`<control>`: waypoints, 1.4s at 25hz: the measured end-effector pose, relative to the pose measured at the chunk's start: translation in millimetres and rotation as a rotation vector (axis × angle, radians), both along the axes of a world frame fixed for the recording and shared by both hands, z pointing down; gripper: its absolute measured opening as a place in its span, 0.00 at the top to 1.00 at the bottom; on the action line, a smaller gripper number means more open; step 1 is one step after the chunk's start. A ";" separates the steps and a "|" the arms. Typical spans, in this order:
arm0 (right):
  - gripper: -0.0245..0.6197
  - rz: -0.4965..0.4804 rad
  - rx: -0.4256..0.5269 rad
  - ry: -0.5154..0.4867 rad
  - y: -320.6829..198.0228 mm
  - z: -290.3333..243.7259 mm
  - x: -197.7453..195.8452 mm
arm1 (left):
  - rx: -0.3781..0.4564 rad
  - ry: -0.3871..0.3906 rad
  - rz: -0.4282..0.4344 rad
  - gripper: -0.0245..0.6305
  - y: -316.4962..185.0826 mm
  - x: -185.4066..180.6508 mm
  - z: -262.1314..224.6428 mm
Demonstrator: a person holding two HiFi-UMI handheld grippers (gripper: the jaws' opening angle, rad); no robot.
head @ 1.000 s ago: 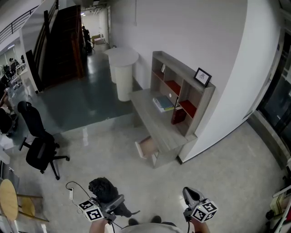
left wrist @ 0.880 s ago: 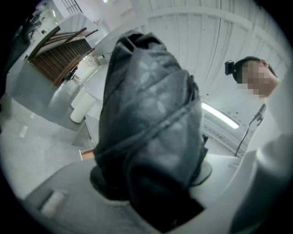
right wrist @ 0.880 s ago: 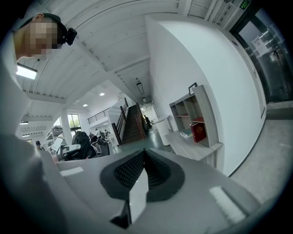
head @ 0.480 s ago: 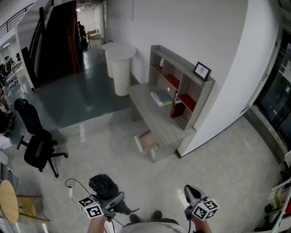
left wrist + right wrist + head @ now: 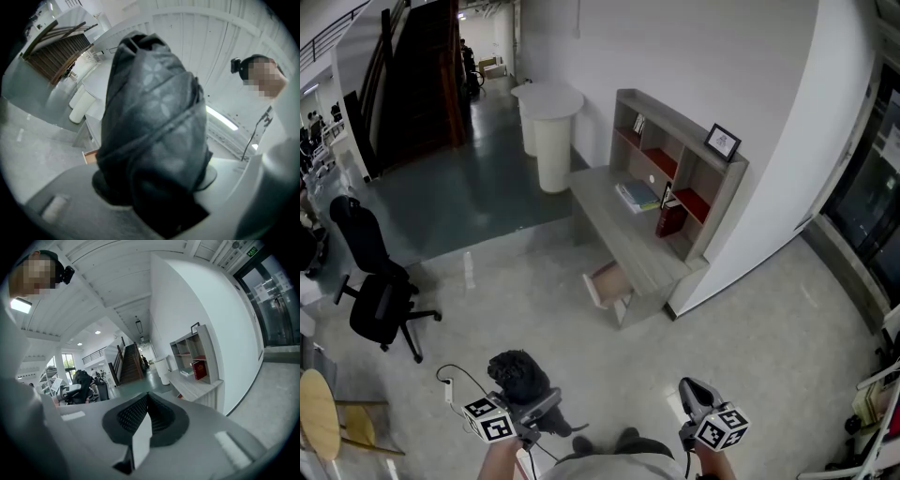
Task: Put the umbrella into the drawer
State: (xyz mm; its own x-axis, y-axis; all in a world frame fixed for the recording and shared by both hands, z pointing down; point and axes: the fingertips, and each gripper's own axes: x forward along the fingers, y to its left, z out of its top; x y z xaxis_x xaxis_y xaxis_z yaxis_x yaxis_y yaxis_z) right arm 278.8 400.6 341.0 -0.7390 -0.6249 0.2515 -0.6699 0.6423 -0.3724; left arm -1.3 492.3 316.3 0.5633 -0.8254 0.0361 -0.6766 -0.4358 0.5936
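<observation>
One grey table [image 5: 619, 234] stood against the white wall and carried one shelf unit [image 5: 694, 187]. One white round pedestal [image 5: 549, 131] stood past the table's far end. One black office chair [image 5: 377, 292] was off to the left. One drawer [image 5: 607, 283] stood pulled open under the table's near end. One folded dark umbrella [image 5: 516, 375] was in my left hand-held gripper [image 5: 542, 408], jaws clamped on its bundled fabric, low over the floor and well apart from the drawer. My right hand-held gripper [image 5: 692, 398] was empty, its two pads pressed together. Two hand-held grippers in total, one marker cube each. On the shelf unit there was one upright red book [image 5: 668, 221], with one framed picture [image 5: 723, 142] on top.
</observation>
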 end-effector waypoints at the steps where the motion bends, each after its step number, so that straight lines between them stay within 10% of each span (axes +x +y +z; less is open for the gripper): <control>1: 0.95 0.001 0.000 -0.001 3.7 1.0 -2.4 | 0.000 0.002 0.002 0.52 2.3 -2.3 0.6; 35: 0.95 -0.003 -0.112 -0.097 -149.2 31.0 -65.2 | -0.088 -0.003 -0.066 0.52 -125.0 -70.8 27.0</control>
State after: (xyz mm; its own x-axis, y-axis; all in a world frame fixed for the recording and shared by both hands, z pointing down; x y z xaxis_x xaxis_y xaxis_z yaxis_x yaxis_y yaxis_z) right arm 213.6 251.5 372.0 -0.7653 -0.5945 0.2469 -0.6252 0.5951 -0.5050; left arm -72.1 367.3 343.2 0.5076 -0.8544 0.1114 -0.7038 -0.3366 0.6256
